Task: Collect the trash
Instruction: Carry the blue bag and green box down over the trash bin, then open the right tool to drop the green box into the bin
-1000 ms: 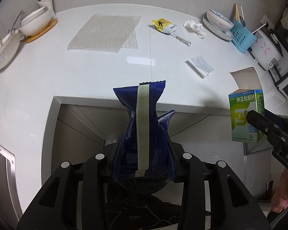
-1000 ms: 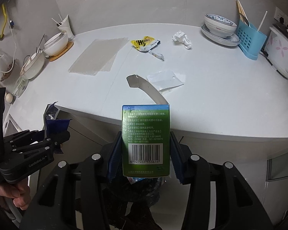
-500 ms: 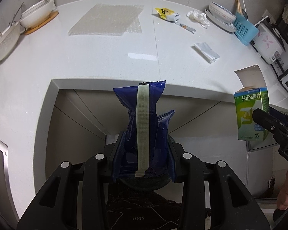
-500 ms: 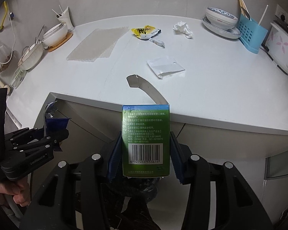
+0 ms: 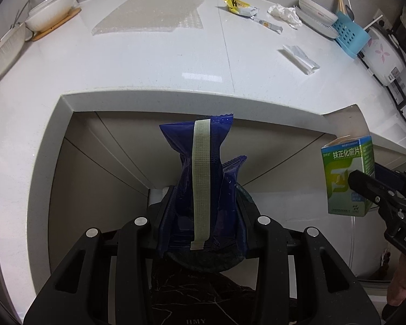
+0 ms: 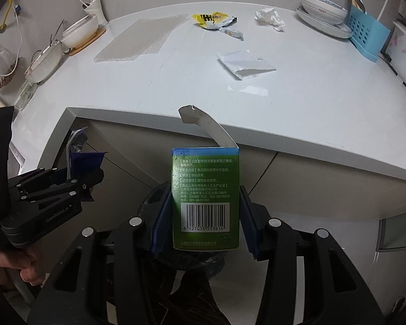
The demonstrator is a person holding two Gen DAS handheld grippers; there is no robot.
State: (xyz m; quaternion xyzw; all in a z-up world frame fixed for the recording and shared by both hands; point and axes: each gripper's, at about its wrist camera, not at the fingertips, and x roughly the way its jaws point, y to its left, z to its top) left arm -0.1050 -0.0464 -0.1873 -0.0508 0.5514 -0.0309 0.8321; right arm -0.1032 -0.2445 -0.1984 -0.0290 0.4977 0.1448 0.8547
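My left gripper (image 5: 203,214) squeezes a blue wrapper (image 5: 200,178). My right gripper (image 6: 205,216) squeezes a green box (image 6: 205,197) with its flap open. I hold both just off the counter (image 6: 297,113) edge, over a dark bag (image 5: 203,260). A yellow wrapper (image 6: 212,20) lies on the counter.

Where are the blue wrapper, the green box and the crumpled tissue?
blue wrapper (image 5: 200,178), left wrist view, pale seam strip.
green box (image 6: 205,197), right wrist view, printed back panel above barcode.
crumpled tissue (image 6: 270,17), right wrist view, middle of the wad.
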